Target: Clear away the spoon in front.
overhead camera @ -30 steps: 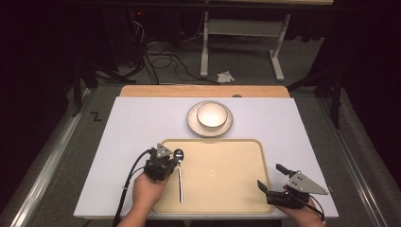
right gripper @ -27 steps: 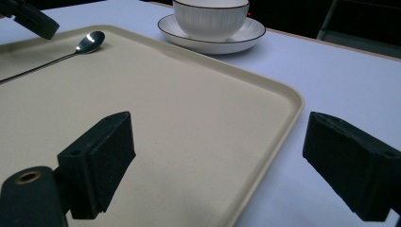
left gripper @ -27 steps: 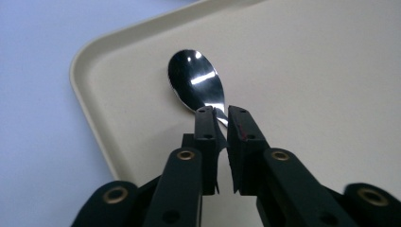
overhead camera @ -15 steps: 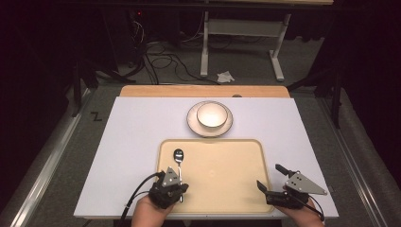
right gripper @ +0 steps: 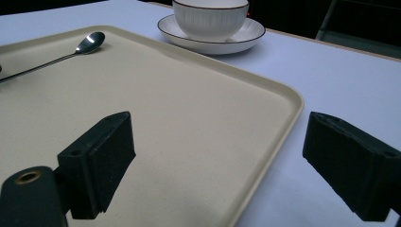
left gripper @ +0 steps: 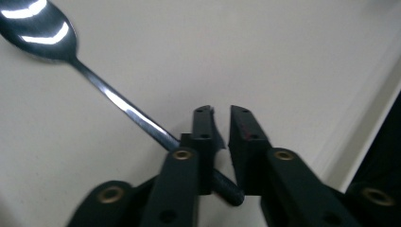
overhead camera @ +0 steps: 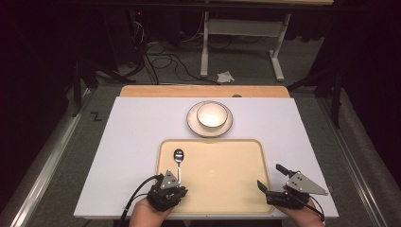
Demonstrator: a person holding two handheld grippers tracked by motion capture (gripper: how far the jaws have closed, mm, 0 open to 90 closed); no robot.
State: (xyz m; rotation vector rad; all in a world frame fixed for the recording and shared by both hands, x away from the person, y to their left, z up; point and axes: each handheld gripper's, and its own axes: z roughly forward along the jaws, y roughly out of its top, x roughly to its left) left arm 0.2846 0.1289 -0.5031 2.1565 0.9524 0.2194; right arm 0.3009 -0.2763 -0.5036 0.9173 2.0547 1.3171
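Lying on the tray [overhead camera: 222, 175], spoon [left gripper: 94, 80] handle between slightly parted left gripper [left gripper: 221, 124]; right gripper [right gripper: 217, 165] wide apart.

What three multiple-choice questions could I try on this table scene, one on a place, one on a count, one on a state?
1. Where does the spoon lie?
A. on the beige tray
B. in the bowl
C. on the floor

2. How many bowls stand on the saucer?
A. none
B. one
C. three

3. How do the jaws of the right gripper stand?
A. clamped on the spoon
C. clamped on the saucer
B. wide apart with nothing held

Answers:
1 A, the spoon rests on the tray's left part, its handle end at the left gripper.
2 B, a single white bowl sits on the saucer.
3 B, the right gripper view shows its jaws wide apart either side of the tray's rim.
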